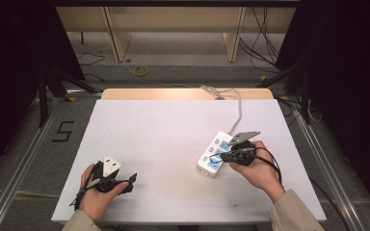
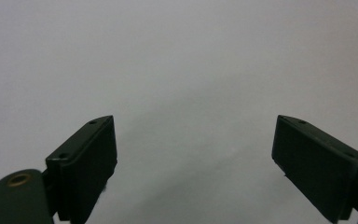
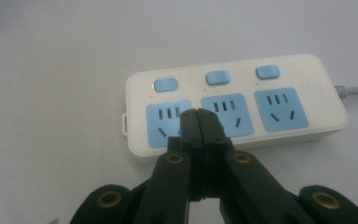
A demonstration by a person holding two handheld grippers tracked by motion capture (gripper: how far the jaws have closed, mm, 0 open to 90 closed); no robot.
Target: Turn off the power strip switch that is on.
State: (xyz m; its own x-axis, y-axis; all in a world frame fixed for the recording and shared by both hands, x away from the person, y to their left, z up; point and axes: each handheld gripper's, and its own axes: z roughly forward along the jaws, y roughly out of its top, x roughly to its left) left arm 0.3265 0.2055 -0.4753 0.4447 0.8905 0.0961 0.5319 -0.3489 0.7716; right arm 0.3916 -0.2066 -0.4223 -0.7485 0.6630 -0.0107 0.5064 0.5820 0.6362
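A white power strip [image 1: 215,153] with three blue sockets and three blue switches lies on the right half of the white table; its grey cable [image 1: 237,111] runs off to the far edge. In the right gripper view the power strip [image 3: 233,100] lies crosswise, and my right gripper [image 3: 199,115] is shut with nothing held, its tips just over the strip between the left and middle sockets. From above, the right gripper [image 1: 224,156] sits at the strip's right side. My left gripper [image 1: 131,180] rests near the front left, open and empty [image 2: 193,149] over bare table.
The white table top [image 1: 164,139] has free room across its middle and left. A wooden strip [image 1: 183,93] borders the far edge. Beyond are floor cables [image 1: 141,71] and wooden bench legs; metal rails run along both sides of the table.
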